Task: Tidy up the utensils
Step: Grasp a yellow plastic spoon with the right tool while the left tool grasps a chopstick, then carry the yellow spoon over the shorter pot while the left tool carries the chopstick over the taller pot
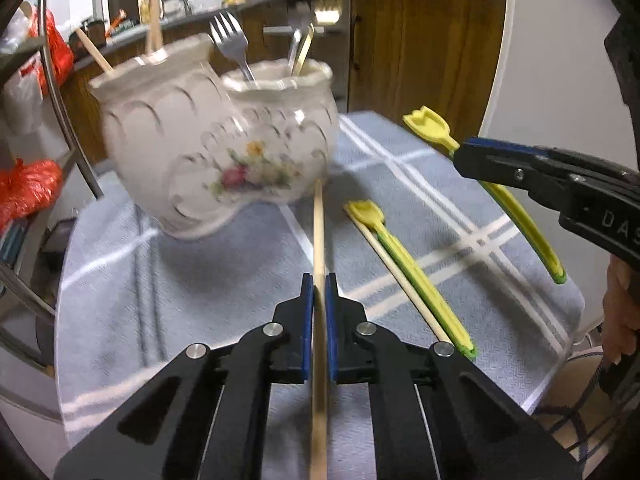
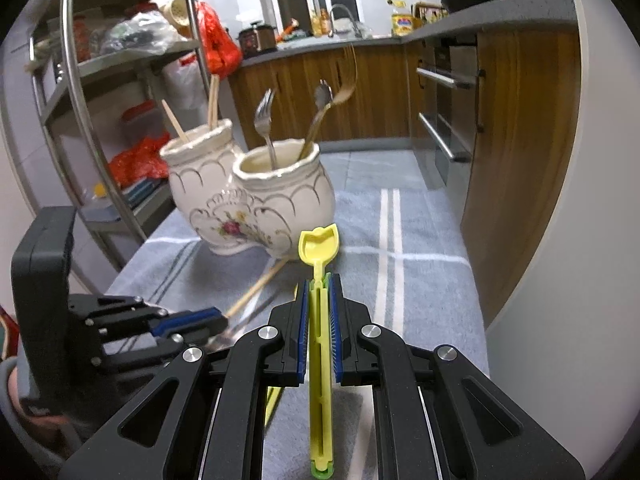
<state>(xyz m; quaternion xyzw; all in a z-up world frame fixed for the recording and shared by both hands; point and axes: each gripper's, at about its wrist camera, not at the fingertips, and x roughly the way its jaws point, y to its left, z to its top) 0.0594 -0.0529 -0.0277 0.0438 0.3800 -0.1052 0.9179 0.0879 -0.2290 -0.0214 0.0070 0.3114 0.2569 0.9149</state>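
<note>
L hand-held gripper (image 1: 319, 288) clamped on chopstick (image 1: 318, 232), tip by twin jar (image 1: 224, 140) mid-desk | R hand-held gripper (image 2: 319, 292) clamped on yellow spoon (image 2: 319, 245) | risk: chopstick pivots, hits jar rim

Home kitchen: countertop (image 2: 460, 24), sink tap (image 2: 340, 14), oven (image 2: 448, 108).

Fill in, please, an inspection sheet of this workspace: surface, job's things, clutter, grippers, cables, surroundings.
Surface: table under a grey-blue checked cloth.
Job's things: twin ceramic holder with forks and wooden sticks; a yellow utensil and a thin chopstick lie side by side on the cloth.
Clutter: nothing seen on the cloth.
Grippers: left gripper shut on a wooden chopstick; right gripper shut on a yellow spoon.
Cables: dark cords beyond the table edge.
Surroundings: metal shelf rack, wooden kitchen cabinets.
</note>
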